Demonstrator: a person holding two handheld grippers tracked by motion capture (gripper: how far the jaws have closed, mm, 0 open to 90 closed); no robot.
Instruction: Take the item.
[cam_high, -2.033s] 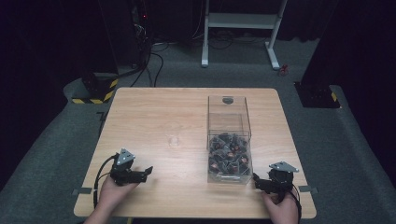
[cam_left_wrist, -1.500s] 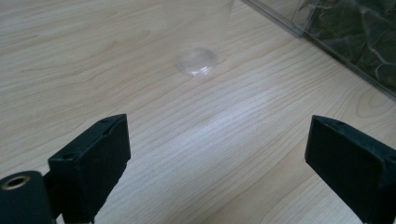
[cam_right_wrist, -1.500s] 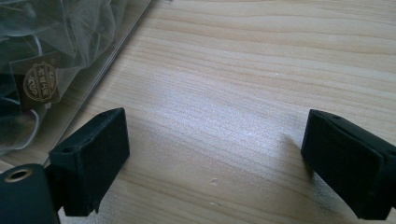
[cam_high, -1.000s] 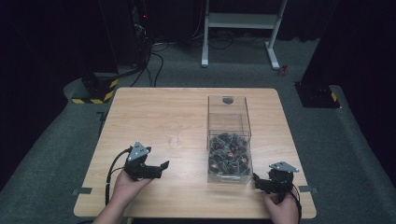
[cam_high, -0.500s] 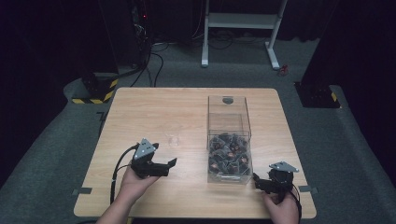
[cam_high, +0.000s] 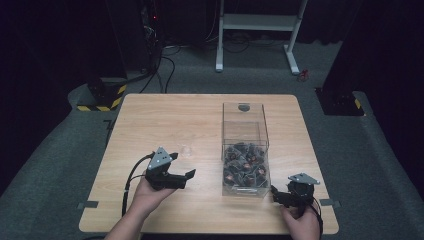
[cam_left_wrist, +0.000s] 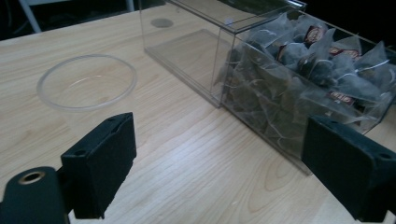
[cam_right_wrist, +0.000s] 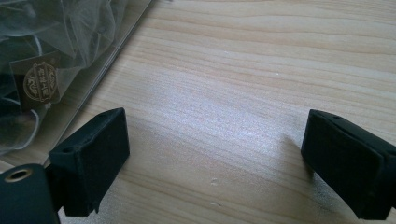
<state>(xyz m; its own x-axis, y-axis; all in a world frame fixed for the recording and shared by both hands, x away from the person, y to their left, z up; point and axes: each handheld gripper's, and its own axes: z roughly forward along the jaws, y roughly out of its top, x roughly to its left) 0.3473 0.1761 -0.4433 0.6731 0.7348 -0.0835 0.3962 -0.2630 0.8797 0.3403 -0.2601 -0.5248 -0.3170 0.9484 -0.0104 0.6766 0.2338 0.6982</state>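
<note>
A clear plastic box stands on the right half of the wooden table, its near end packed with tea bags. To its left sits a small clear cup. My left gripper hovers open just in front of the cup and points toward the box. In the left gripper view the cup is ahead on the left and the tea bags on the right, with nothing between the jaws of the left gripper. My right gripper rests open by the box's near right corner. Its own view shows the right gripper above bare wood, beside a tea bag.
The far half of the box holds no bags. A white desk frame and cables lie on the floor beyond the table. Black equipment with yellow-black striped bases stands at the far left and far right.
My left gripper has moved right and slightly forward from the table's near left, closer to the cup and box. The right gripper has stayed in place.
</note>
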